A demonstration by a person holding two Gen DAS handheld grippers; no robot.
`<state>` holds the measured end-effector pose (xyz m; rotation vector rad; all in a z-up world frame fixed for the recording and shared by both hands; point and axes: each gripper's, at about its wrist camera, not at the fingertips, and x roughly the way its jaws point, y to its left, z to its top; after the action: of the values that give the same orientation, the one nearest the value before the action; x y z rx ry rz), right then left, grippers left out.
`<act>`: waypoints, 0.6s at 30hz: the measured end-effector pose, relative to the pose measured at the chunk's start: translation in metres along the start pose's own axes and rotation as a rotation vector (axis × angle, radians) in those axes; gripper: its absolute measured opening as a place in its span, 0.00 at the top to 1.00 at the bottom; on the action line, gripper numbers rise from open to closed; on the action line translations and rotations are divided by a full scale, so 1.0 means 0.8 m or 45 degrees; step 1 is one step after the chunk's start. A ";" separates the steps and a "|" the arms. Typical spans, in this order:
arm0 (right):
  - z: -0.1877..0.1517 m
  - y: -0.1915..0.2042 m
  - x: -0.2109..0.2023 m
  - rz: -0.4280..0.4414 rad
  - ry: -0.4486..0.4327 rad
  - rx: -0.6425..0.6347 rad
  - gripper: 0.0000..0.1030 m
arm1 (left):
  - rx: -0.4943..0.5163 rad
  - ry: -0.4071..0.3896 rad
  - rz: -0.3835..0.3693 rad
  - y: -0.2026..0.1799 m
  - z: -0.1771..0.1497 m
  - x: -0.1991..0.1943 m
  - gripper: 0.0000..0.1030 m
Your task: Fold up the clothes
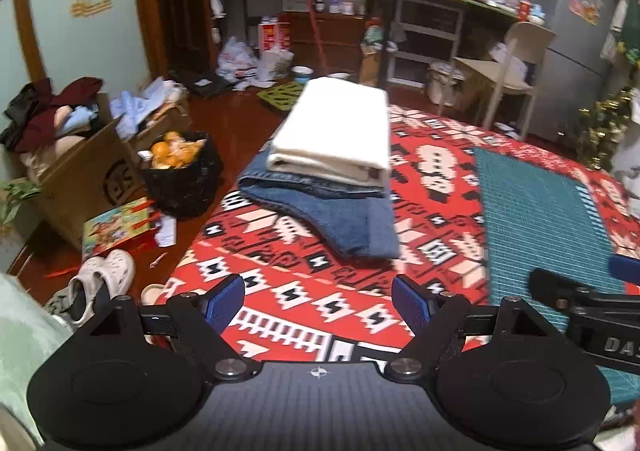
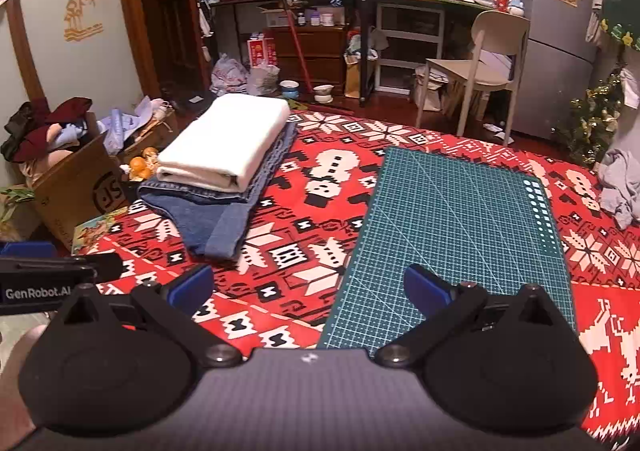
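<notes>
A folded white cloth (image 1: 336, 131) (image 2: 228, 143) lies on top of folded blue jeans (image 1: 340, 219) (image 2: 212, 219), stacked at the left edge of the table with the red patterned cover (image 1: 288, 283) (image 2: 300, 219). My left gripper (image 1: 318, 305) hovers over the cover in front of the stack, open, with nothing between its blue pads. My right gripper (image 2: 310, 291) is open too, over the near left corner of the green cutting mat (image 2: 460, 223) (image 1: 536, 211). A crumpled grey garment (image 2: 622, 187) lies at the table's right edge. Each gripper's body shows at the edge of the other's view.
Left of the table on the floor stand a cardboard box of clothes (image 2: 72, 179), a black bin with orange peel (image 1: 180, 167) and pale shoes (image 1: 104, 279). Beyond the table are a beige chair (image 2: 480, 59), cluttered desks and a grey fridge (image 2: 556, 11).
</notes>
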<state>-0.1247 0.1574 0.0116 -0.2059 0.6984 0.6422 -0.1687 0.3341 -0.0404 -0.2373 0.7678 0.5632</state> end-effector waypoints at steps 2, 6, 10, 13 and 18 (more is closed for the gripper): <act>-0.003 -0.001 0.002 -0.009 0.001 0.009 0.01 | 0.007 0.003 0.013 -0.001 -0.005 0.004 0.22; -0.007 -0.002 0.010 -0.025 0.019 0.030 0.01 | 0.019 -0.003 -0.017 -0.001 -0.013 0.007 0.20; -0.009 -0.003 0.014 -0.039 0.026 0.058 0.01 | 0.034 -0.007 -0.022 -0.001 -0.018 0.008 0.17; -0.012 -0.004 0.017 -0.039 0.035 0.073 0.01 | 0.014 0.005 -0.036 0.003 -0.018 0.010 0.17; -0.019 -0.003 0.019 -0.051 0.038 0.072 0.01 | 0.012 0.008 -0.044 0.002 -0.019 0.013 0.17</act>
<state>-0.1223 0.1568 -0.0101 -0.1773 0.7383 0.5811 -0.1724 0.3340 -0.0585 -0.2432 0.7713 0.5264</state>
